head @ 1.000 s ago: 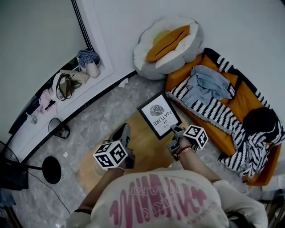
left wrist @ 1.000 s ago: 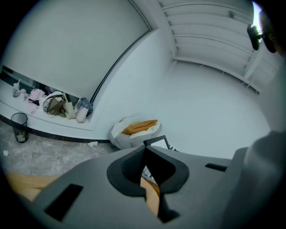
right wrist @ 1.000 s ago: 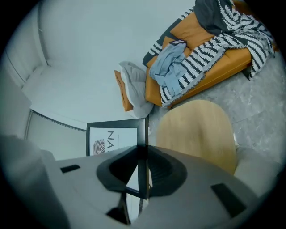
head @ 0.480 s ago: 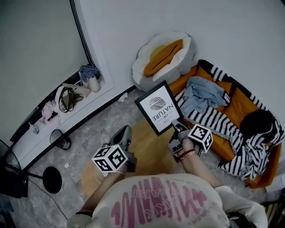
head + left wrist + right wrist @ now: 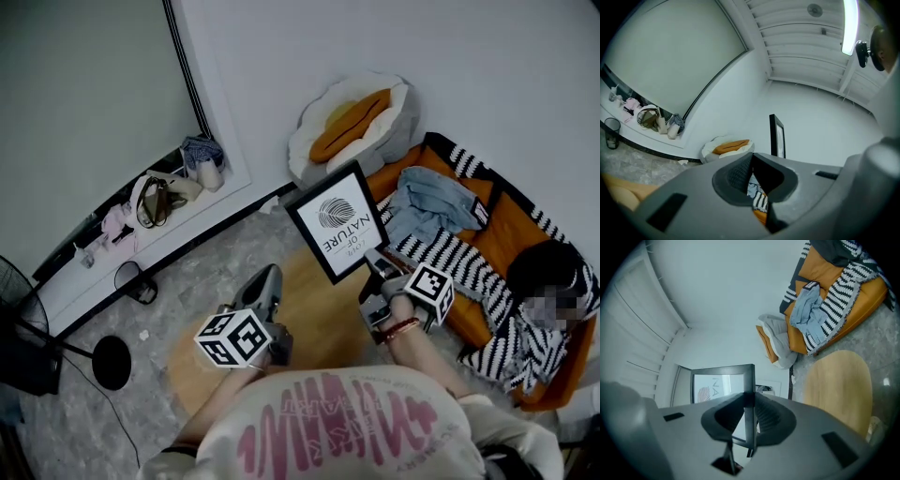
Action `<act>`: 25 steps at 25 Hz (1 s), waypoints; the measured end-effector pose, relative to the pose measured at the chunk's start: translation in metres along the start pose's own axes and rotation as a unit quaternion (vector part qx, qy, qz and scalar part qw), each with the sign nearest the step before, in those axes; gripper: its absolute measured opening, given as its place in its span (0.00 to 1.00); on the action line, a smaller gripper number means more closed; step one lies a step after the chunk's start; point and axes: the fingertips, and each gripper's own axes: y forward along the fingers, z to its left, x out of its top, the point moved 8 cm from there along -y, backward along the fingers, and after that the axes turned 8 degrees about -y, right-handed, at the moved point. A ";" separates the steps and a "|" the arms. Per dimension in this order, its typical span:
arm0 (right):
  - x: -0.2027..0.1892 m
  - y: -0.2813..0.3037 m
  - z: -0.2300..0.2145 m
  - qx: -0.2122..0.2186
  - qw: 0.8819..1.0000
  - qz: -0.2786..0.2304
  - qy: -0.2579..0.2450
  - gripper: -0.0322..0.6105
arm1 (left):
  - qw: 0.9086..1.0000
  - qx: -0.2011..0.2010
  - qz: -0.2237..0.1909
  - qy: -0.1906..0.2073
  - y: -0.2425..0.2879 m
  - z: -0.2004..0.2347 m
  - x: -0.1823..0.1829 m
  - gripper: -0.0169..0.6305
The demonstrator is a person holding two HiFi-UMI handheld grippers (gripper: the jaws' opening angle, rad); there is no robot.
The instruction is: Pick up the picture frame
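One gripper does the work: the right gripper [image 5: 373,267] has its jaws clamped on a thin edge of the picture frame [image 5: 335,222], held upright in the air over the far edge of the round wooden bench [image 5: 314,319]. Gripping firmly and keeping the frame vertical should stop it pivoting. The left gripper [image 5: 267,281] has its jaws together, holding nothing. An orange sofa [image 5: 511,220] stands to the right on a grey stone floor [image 5: 197,267].
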 end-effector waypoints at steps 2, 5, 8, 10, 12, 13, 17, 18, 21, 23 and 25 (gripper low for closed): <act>0.003 -0.004 0.002 0.003 1.000 0.002 -0.004 0.17 | 1.000 0.005 0.000 -0.002 -0.005 -0.005 -0.001 0.03; 0.001 -0.005 0.009 0.000 1.000 0.003 -0.007 0.17 | 1.000 0.014 -0.002 -0.008 -0.012 -0.003 0.004 0.03; 0.008 -0.020 0.007 -0.008 1.000 0.012 -0.007 0.17 | 1.000 0.027 -0.007 -0.013 -0.019 -0.017 -0.002 0.03; 0.023 -0.050 -0.008 -0.004 1.000 0.019 -0.004 0.17 | 0.999 0.035 -0.010 -0.011 -0.024 -0.045 -0.030 0.03; 0.041 -0.083 -0.030 -0.002 1.000 0.027 -0.006 0.17 | 0.999 0.041 -0.015 -0.008 -0.029 -0.074 -0.067 0.03; 0.048 -0.096 -0.038 -0.001 0.999 0.031 -0.008 0.17 | 0.999 0.045 -0.018 -0.008 -0.032 -0.085 -0.081 0.03; 0.060 -0.121 -0.050 0.006 0.999 0.041 -0.009 0.17 | 0.998 0.059 -0.027 -0.009 -0.044 -0.108 -0.108 0.03; 0.061 -0.126 -0.052 0.006 0.999 0.044 -0.010 0.17 | 0.998 0.063 -0.029 -0.009 -0.047 -0.112 -0.113 0.03; 0.064 -0.140 -0.060 0.006 0.998 0.054 -0.013 0.17 | 0.997 0.075 -0.034 -0.013 -0.054 -0.121 -0.128 0.03; 0.066 -0.149 -0.067 0.008 0.998 0.059 -0.013 0.17 | 0.996 0.082 -0.038 -0.017 -0.059 -0.127 -0.139 0.03; 0.069 -0.159 -0.071 0.006 0.998 0.063 -0.016 0.17 | 0.995 0.089 -0.041 -0.020 -0.063 -0.134 -0.148 0.03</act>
